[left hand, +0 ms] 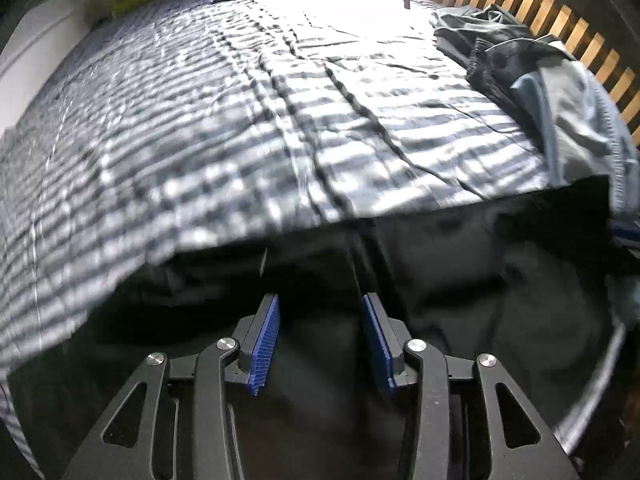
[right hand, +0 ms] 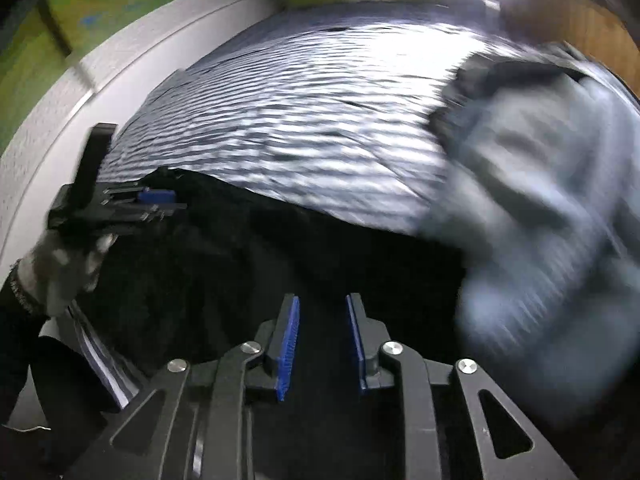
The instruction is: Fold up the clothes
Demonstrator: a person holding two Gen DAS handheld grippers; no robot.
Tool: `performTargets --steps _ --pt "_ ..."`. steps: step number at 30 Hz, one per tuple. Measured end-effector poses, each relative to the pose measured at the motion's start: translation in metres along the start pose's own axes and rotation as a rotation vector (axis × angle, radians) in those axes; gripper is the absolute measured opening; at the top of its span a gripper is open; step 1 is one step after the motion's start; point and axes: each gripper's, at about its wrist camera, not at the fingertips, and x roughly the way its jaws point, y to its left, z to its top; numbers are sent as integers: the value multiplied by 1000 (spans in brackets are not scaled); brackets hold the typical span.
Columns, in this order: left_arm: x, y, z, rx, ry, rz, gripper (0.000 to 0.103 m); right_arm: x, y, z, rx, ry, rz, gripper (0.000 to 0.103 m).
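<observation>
While both tools hang over the dark garment point(left hand: 460, 280) at the bottom of each frame, neither grips anything. Left gripper point(left hand: 320, 340), lower centre of the left wrist view: jaws apart, blue pads clear of cloth, released. Right gripper point(right hand: 322, 344), lower centre of the right wrist view: jaws also apart, narrower gap, nothing between them. Gloved hand point(right hand: 60, 264) at left edge of the right view carries the left tool over the garment's left end. Garment lies flat along the near edge of the striped bedsheet point(left hand: 240, 120), its far edge fairly straight. Pile of unfolded clothes point(left hand: 540, 80) sits upper right, by the wooden slats point(left hand: 560, 20). Both views blurred. Judgement: next fold wants each gripper pinching a near corner, lifting evenly, carrying across to the far edge, keeping the edge square; avoid snagging the sheet.
</observation>
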Motion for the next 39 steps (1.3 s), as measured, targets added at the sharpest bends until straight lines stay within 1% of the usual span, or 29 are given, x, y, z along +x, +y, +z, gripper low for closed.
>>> performTargets --steps 1,3,6,8,9,11,13,15,17,19,20,21,22,23,24,27,28,31,32,33,34,36,37,38,39 --pt "2 -3 6 15 -10 21 47 -7 -10 -11 26 5 -13 30" --pt "2 -1 12 -4 -6 18 47 -18 -29 -32 86 9 -27 32" --pt "-12 4 14 -31 -27 51 46 -31 -53 -63 166 19 2 35" --pt "-25 4 10 -35 -41 41 45 -28 -60 -77 194 36 35 37" --pt "-35 -1 3 -28 -46 28 45 -24 -61 -82 198 45 36 37" --pt "-58 -17 -19 25 -50 -8 45 -16 -62 -86 200 53 57 37" --pt "-71 -33 -39 62 -46 -33 45 -10 -62 -88 198 48 93 37" --pt "-73 -54 -62 112 -14 -77 45 -3 -59 -88 179 45 100 39" --pt "-68 -72 -78 144 17 -60 45 3 -55 -83 158 22 104 43" --pt "-51 -86 -90 175 63 -41 45 5 -52 -81 152 12 116 45" --pt "-45 -89 -94 171 77 -34 45 6 -52 -81 151 6 127 45" --pt "-40 -90 -97 159 70 -27 48 6 -52 -82 156 0 139 45" --pt "-40 -92 -98 153 58 -30 49 6 -53 -83 164 -5 150 45" --pt "-40 -91 -97 145 62 -34 49 5 -55 -84 174 -6 166 45" --pt "-41 -91 -97 141 66 -36 49 3 -57 -85 187 -4 193 44" --pt "-41 -94 -99 169 68 -25 49 0 -62 -94 242 16 316 43" --pt "-42 -94 -99 168 69 -26 49 0 -62 -97 246 23 335 43" --pt "-42 -89 -101 137 59 -50 49 3 -54 -105 222 33 338 42" --pt "-42 -88 -100 134 55 -56 50 3 -52 -105 224 26 342 31" --pt "-42 -87 -101 134 51 -62 50 6 -49 -103 223 34 344 5" --pt "-43 -86 -101 133 52 -65 50 7 -49 -102 228 38 344 5" --pt "-46 -84 -101 119 57 -74 50 2 -47 -96 249 11 358 4" --pt "-51 -81 -102 107 53 -82 49 -2 -46 -93 244 0 352 4" --pt "-56 -78 -102 96 37 -89 49 -8 -44 -90 237 -15 346 4" --pt "-67 -72 -103 71 0 -98 49 -15 -44 -88 233 -30 349 4"
